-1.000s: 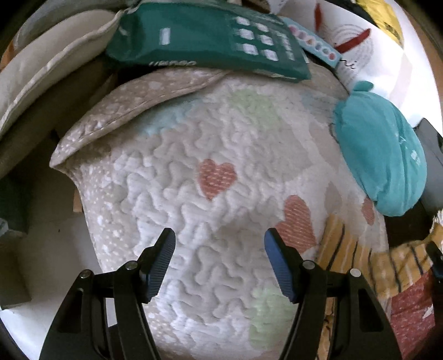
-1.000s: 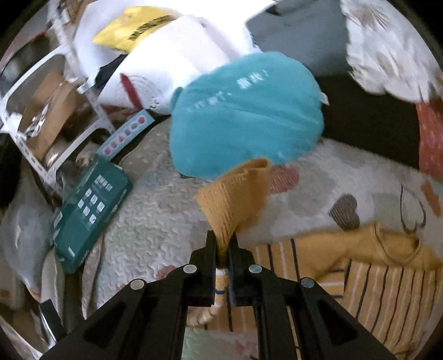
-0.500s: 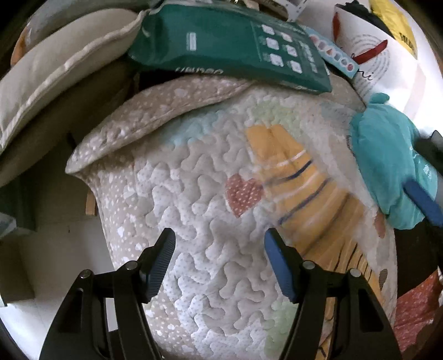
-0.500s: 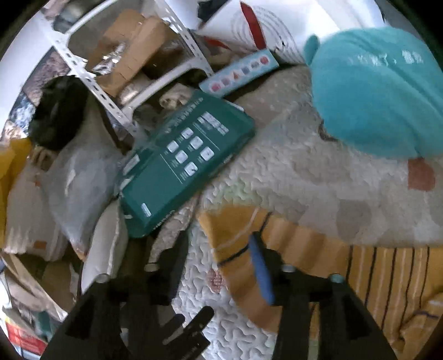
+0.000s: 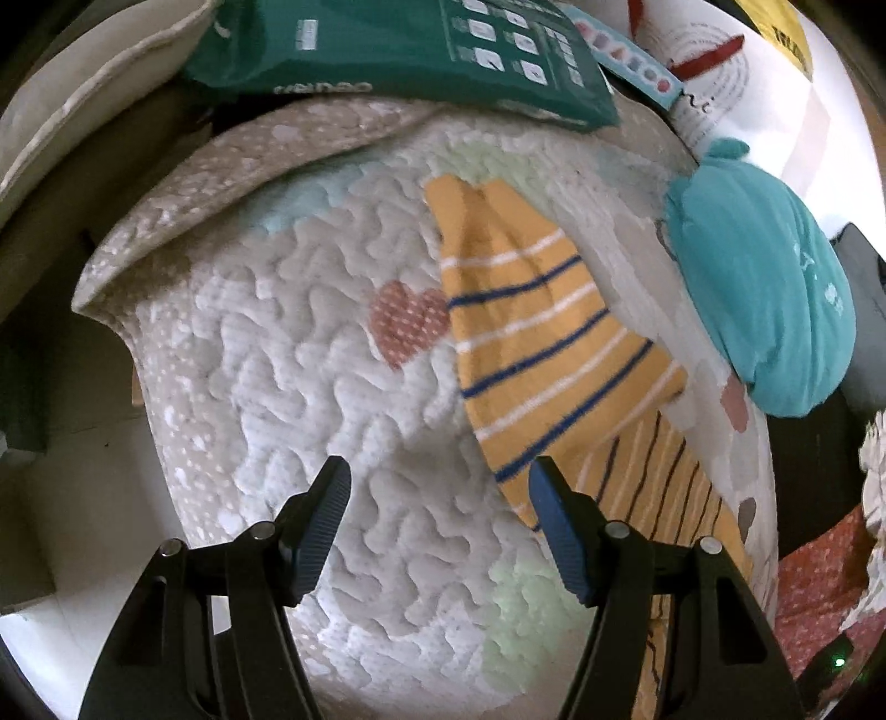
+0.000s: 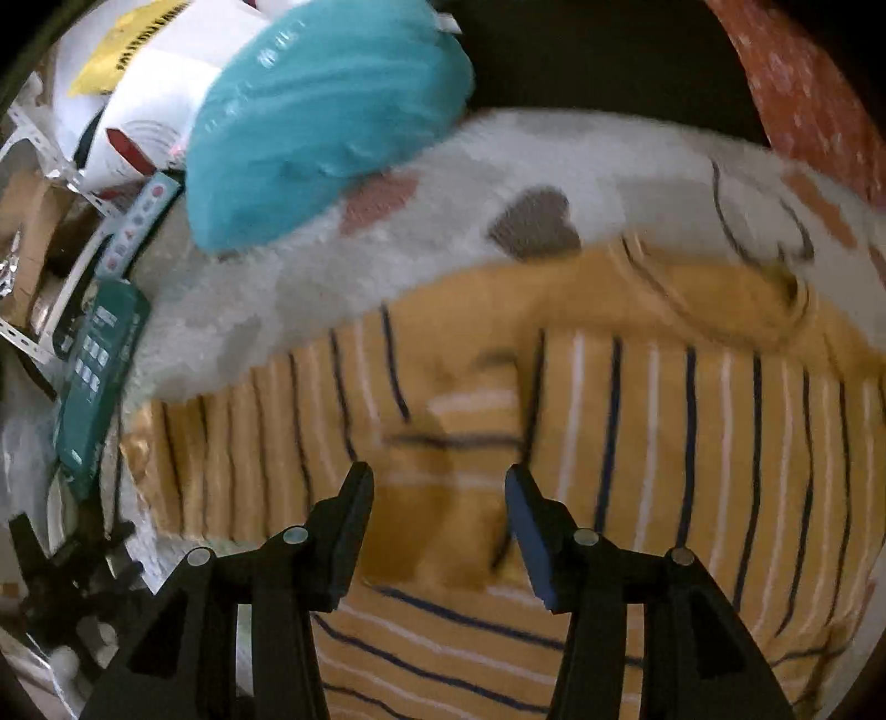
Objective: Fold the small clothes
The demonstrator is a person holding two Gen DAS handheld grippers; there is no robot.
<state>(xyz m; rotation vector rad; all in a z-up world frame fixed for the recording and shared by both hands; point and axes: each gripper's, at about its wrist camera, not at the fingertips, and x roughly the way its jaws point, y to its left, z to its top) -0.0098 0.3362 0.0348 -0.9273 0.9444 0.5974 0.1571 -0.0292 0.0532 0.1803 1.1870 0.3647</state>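
A: Where does the mustard-yellow knitted top with navy and white stripes [image 6: 637,399] lie, and why that way?

B: Flat on the white quilted bed cover with pastel hearts [image 5: 310,354], its body spread wide under the right gripper [image 6: 440,498]. One striped sleeve [image 5: 531,332] stretches straight out over the cover towards the dark green printed packet [image 5: 398,50]. I judge it is laid out smooth so that the folds can start from clean edges.

A: And the grippers?

B: Both have their fingers apart and carry nothing. The right one hangs over the middle of the top, near a small crumpled patch; that view is blurred, so the wrinkle's shape is unclear. The left gripper [image 5: 440,487] hovers over bare cover, its right finger close beside the base of the sleeve.

A: What sits nearby?

B: A teal plush cushion [image 5: 764,288] rests just beyond the top, close enough that a wide fold could brush it
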